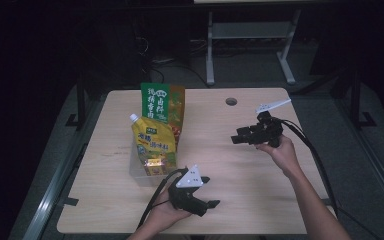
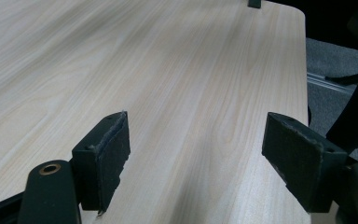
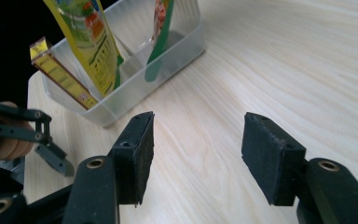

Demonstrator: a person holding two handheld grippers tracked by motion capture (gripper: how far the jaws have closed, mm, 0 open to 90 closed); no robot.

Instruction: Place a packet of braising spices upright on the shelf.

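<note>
Since the pouches [image 1: 155, 145] already stand upright in the clear bin [image 3: 135, 79], both the left gripper [image 2: 193, 154] and the right gripper [image 3: 196, 154] hang wide apart and empty over the table [image 1: 260, 170].

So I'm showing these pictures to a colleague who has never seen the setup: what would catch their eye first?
Probably the bright packets standing in the clear plastic bin at the table's left: a yellow spouted pouch in front and a green bag behind it. Next, the two black grippers held over the bare wood, the left gripper near the front edge and the right gripper further back, both with open, empty jaws.
</note>
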